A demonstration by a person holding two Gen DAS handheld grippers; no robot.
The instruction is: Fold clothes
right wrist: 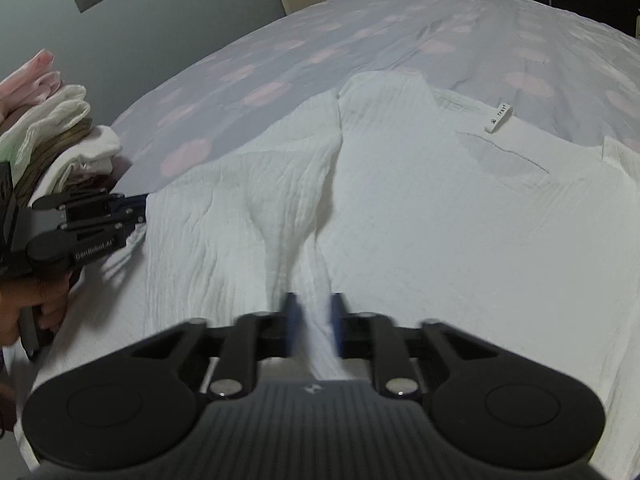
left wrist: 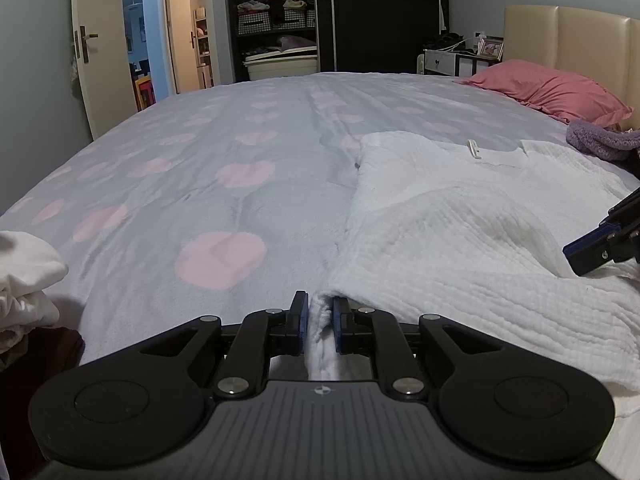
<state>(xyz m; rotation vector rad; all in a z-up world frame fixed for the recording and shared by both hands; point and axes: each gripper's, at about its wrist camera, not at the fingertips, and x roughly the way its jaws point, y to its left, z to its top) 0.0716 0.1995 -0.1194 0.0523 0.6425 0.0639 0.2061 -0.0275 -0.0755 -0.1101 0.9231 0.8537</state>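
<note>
the left tool [left wrist: 320,312] is clamped on a bunched edge of the white garment [left wrist: 472,240], a ridge of crinkled cloth squeezed between its blue pads; how much cloth runs back under the tool body is hidden. the right tool [right wrist: 314,320] has its pads set close on either side of a raised fold of the same white garment [right wrist: 400,208]; that part of the right wrist view is blurred, so whether the pads truly pinch the cloth cannot be told. in the left wrist view the right tool [left wrist: 604,240] is cut off by the frame edge, only its blue-tipped end showing over the cloth. in the right wrist view the left tool [right wrist: 136,208] meets the garment's left edge, with part of the left hand [right wrist: 28,304] dim and cropped behind it.

the garment lies spread on the bed [left wrist: 200,168], on a pale cover with pink spots, wrinkled into folds that rise toward each tool. a small white label [right wrist: 498,118] sits near its neckline; the print on it is too small to read. a stack of folded clothes [right wrist: 52,136] stands beside the left tool, partly cut off. farther away are a pink pillow [left wrist: 548,92] against the headboard, and a purple fuzzy item [left wrist: 600,140], its shape unclear at the frame edge.
</note>
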